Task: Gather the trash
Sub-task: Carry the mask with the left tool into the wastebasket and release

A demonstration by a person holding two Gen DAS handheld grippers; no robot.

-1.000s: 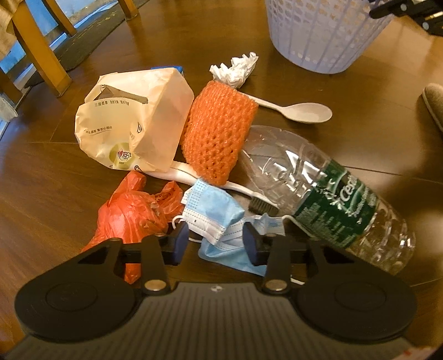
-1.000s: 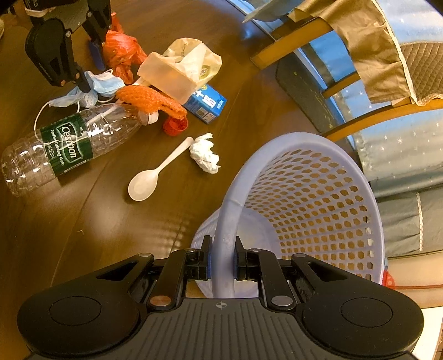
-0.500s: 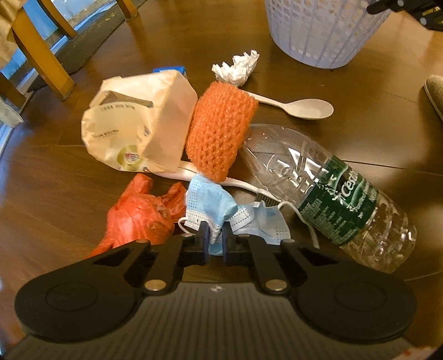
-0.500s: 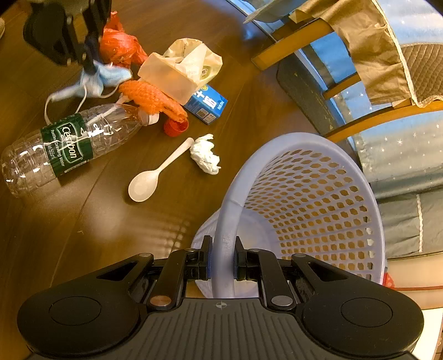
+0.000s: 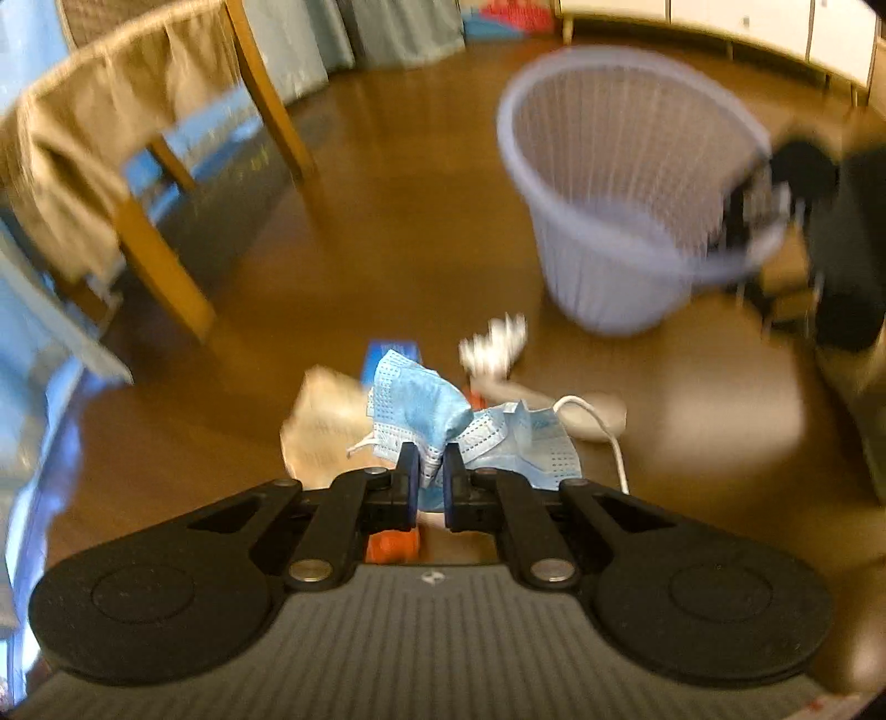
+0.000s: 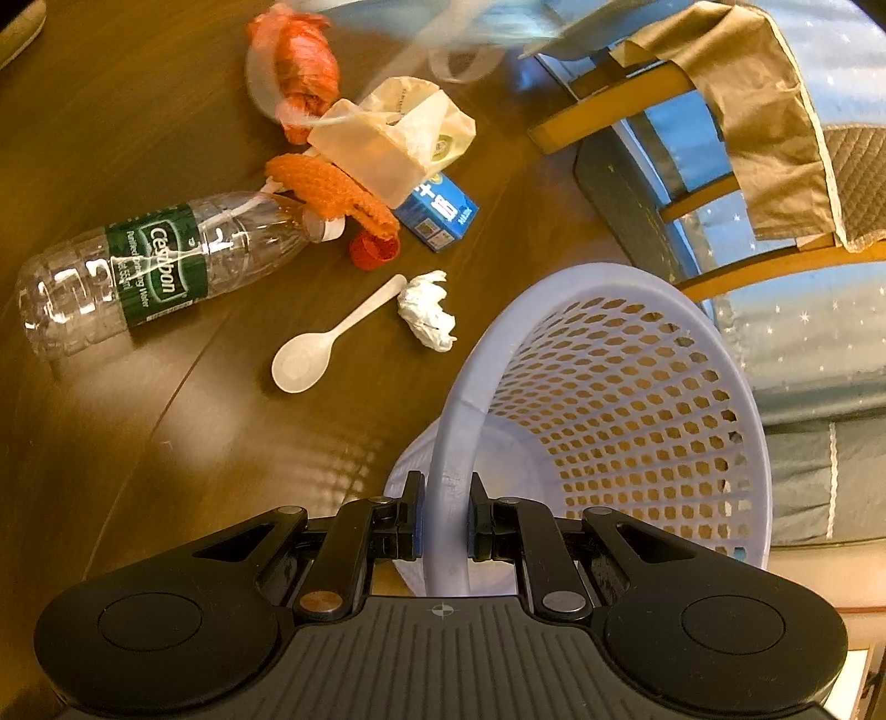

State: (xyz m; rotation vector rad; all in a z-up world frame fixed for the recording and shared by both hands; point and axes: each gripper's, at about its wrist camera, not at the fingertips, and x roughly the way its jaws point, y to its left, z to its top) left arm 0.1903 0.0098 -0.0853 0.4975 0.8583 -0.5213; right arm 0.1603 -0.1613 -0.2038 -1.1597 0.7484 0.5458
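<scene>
My left gripper is shut on a crumpled blue face mask, lifted well above the floor, its white ear loop dangling. The lavender mesh basket stands tilted ahead to the right. My right gripper is shut on the basket rim. On the wooden floor lie a clear plastic bottle, orange foam net, red bottle cap, white spoon, crumpled tissue, blue box, paper bag and orange plastic bag.
A wooden chair draped with tan cloth stands beside the basket, over a dark mat. The left wrist view is motion-blurred. A blurred blue streak of the mask crosses the top of the right wrist view.
My left gripper closed on the blue mask and lifted it off the pile, swinging up toward the basket. The right gripper stayed shut on the basket rim.
</scene>
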